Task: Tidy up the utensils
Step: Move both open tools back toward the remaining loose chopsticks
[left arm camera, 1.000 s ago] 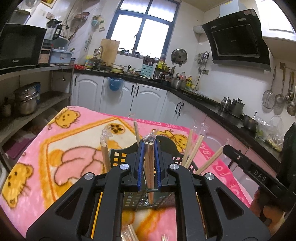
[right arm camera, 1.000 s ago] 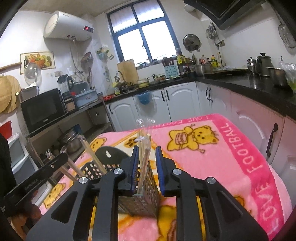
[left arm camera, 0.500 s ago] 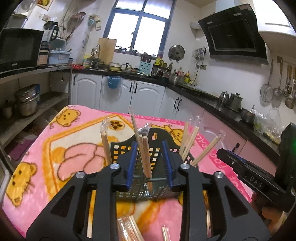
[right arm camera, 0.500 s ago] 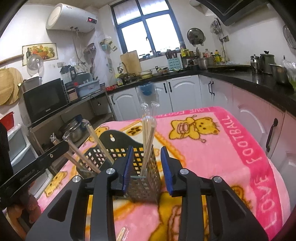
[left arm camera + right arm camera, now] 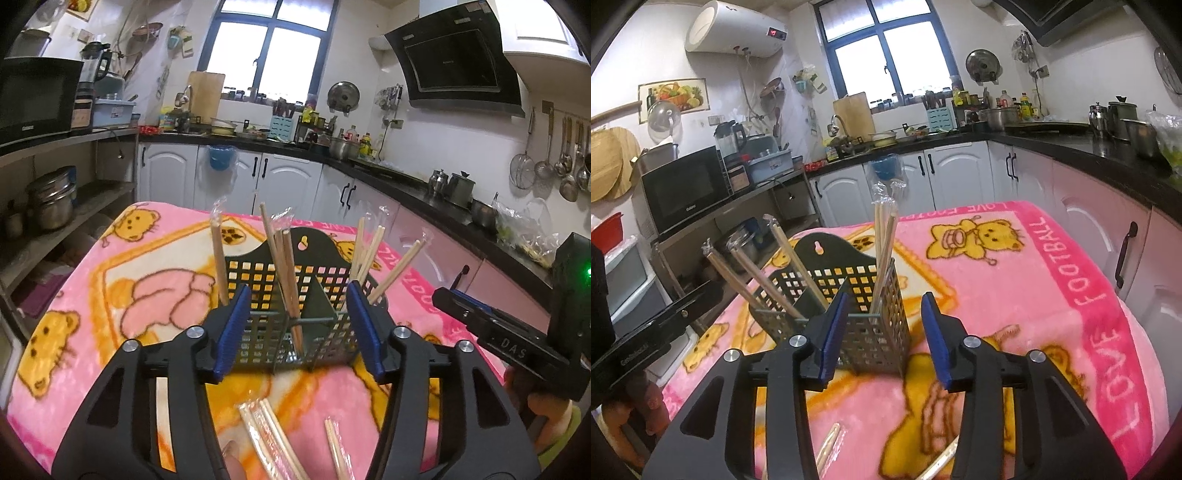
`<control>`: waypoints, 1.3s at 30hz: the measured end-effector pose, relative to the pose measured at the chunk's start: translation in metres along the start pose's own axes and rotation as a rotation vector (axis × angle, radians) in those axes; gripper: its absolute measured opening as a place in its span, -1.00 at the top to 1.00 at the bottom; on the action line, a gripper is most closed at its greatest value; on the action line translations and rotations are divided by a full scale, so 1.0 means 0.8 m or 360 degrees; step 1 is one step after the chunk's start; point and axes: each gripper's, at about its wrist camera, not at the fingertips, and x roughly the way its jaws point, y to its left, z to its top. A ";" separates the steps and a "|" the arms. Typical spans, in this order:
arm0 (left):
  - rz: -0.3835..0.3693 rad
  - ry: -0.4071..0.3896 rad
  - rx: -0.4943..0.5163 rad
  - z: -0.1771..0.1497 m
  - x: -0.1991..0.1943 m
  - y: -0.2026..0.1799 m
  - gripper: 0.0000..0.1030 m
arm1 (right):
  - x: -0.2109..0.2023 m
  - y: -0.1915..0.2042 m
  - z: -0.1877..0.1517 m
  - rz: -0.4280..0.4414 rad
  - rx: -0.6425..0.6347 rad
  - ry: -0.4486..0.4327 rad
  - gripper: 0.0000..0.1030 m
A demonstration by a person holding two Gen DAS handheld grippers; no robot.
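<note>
I am opening both my jaws, left gripper and right gripper, pinching nothing, so the chopsticks are standing free in the basket mid-tabletop. More chopsticks are waiting at the near edge.

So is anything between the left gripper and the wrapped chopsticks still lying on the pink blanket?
Nothing visible blocks them. The wrapped wooden chopsticks lie on the pink cartoon blanket just below the left gripper, nearer than the black perforated plastic utensil basket. Its jaws are opening with nothing between them.
</note>
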 end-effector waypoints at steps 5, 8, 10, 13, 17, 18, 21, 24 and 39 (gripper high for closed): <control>-0.0002 0.0017 -0.0007 -0.007 -0.005 0.003 -0.32 | -0.009 0.001 -0.006 -0.0002 -0.0010 0.0008 0.09; -0.0003 0.0021 -0.0013 -0.010 -0.008 0.004 -0.45 | -0.013 0.001 -0.011 -0.0002 -0.0017 0.0016 0.03; -0.0001 0.0018 -0.0021 -0.012 -0.011 0.006 -0.64 | -0.017 0.000 -0.015 -0.0005 -0.0022 0.0024 -0.01; 0.0011 0.0020 -0.0024 -0.016 -0.013 0.009 -0.77 | -0.021 -0.001 -0.022 -0.0014 -0.0008 0.0037 -0.09; 0.0027 0.0045 -0.0020 -0.024 -0.012 0.009 -0.79 | -0.027 0.000 -0.029 -0.0028 -0.0028 0.0061 -0.20; 0.0023 0.0055 -0.0025 -0.026 -0.011 0.011 -0.79 | -0.028 0.001 -0.031 -0.0030 -0.0033 0.0063 -0.22; 0.0030 0.0093 -0.0055 -0.033 -0.008 0.016 -0.79 | -0.032 0.003 -0.037 -0.0016 -0.0031 0.0077 -0.28; 0.0054 0.0117 -0.0087 -0.037 -0.007 0.025 -0.79 | -0.034 0.006 -0.043 -0.0009 -0.0052 0.0095 -0.30; 0.0107 0.0244 -0.0173 -0.067 -0.002 0.048 -0.79 | -0.025 0.030 -0.069 0.0068 -0.0123 0.0205 -0.36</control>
